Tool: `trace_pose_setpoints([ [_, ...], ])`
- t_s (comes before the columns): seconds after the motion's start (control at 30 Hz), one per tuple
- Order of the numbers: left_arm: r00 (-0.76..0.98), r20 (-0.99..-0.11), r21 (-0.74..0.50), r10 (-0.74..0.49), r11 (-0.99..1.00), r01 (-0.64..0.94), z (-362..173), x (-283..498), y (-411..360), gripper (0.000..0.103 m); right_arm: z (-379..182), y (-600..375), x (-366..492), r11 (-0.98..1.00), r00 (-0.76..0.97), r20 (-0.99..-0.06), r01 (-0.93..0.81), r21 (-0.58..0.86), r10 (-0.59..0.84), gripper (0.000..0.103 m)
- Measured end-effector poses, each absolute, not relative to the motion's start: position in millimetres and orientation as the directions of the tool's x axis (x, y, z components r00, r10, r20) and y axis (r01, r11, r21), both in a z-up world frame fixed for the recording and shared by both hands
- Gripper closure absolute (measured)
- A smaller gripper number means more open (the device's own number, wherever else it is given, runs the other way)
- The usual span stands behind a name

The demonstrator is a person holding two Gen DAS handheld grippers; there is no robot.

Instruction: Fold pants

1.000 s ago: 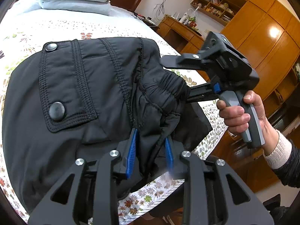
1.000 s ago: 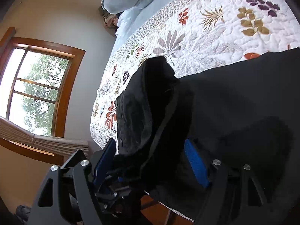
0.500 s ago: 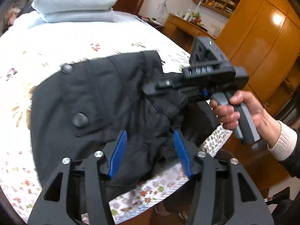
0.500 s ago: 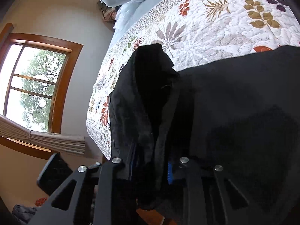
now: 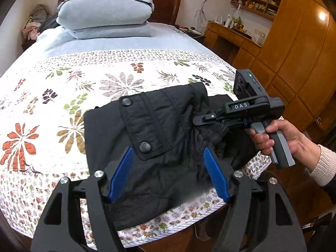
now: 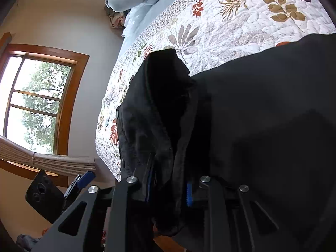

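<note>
1. While the black padded fabric pants [image 5: 159,138] lie bunched on the white quilted floral bedspread [image 5: 63,96], they sit at its near edge, toward the near right corner, with their lower fabric reaching that edge.
2. Left gripper [image 5: 168,174]: black frame, blue ribbed pads [image 5: 120,174], jaws spread wide. Pads sit on either side of the pants in view; contact with the fabric cannot be confirmed. Nothing is clamped.
3. Right gripper [image 6: 168,191]: jaws drawn close together on a raised fold of the pants' gathered waistband. Blue pad edges are visible on both sides of the pinched cloth in the right wrist view.
4. From the left wrist view, the right gripper [image 5: 212,121] enters from the right edge of the bed, fingers pointing left into the elastic waistband region; the person's right hand [image 5: 279,138] wraps its grey handle.
5. Flap pocket with two round black snap buttons [image 5: 145,146] faces up, roughly centred on the pants, between the left gripper's pads and slightly beyond them.
6. Pale blue folded duvet and pillow stack [image 5: 105,19] rests at the far end of the bed, well apart from the pants.
7. Wooden-framed window [image 6: 40,98] shows in the right wrist view, beyond the bed's left edge.
8. Orange-brown wooden wardrobe and shelf unit [image 5: 294,42] stands past the bed's right edge.
</note>
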State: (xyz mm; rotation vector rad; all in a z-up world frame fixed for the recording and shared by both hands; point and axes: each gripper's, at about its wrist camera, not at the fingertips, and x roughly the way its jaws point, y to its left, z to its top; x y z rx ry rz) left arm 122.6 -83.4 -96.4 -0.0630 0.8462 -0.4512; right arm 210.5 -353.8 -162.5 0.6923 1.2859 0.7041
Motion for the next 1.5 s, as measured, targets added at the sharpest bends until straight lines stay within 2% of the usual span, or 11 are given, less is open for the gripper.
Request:
trace_pose_setpoints([
  [0.17, 0.593, -0.71, -0.213, -0.381, 0.918, 0.334, -93.9, 120.9, -68.3, 0.028, -153.0, -340.4, 213.1, 0.622, 0.127, -0.61, -0.1, 0.777, 0.782, 0.081],
  [0.27, 0.595, -0.717, -0.225, -0.363, 0.928, 0.296, -98.5, 123.7, -56.1, 0.027, -145.0, -344.2, 213.0, 0.581, 0.131, -0.568, -0.099, 0.808, 0.813, 0.083],
  [0.63, 0.572, -0.793, -0.198, -0.208, 0.977, 0.081, -126.2, 136.4, 10.6, 0.026, -138.6, -336.1, 212.6, 0.601, 0.121, -0.589, -0.143, 0.786, 0.799, 0.083],
  [0.77, 0.559, -0.809, -0.192, -0.182, 0.98, 0.042, -133.5, 135.0, 23.1, 0.026, -131.3, -341.6, 209.1, 0.572, 0.123, -0.559, -0.151, 0.807, 0.82, 0.084],
  [1.0, 0.559, -0.806, -0.192, -0.195, 0.979, 0.065, -130.9, 139.1, 14.3, 0.025, -97.9, -341.4, 207.0, 0.551, 0.132, -0.535, -0.209, 0.808, 0.834, 0.085],
  [1.1, 0.568, -0.797, -0.193, -0.207, 0.978, 0.085, -126.7, 141.9, 3.9, 0.018, -81.9, -345.0, 205.3, 0.563, 0.141, -0.546, -0.239, 0.791, 0.826, 0.085],
  [1.5, 0.56, -0.789, -0.192, -0.254, 0.967, 0.169, -124.9, 154.0, -38.5, 0.018, -56.3, -384.7, 197.3, 0.595, 0.211, -0.558, -0.236, 0.768, 0.803, 0.086],
])
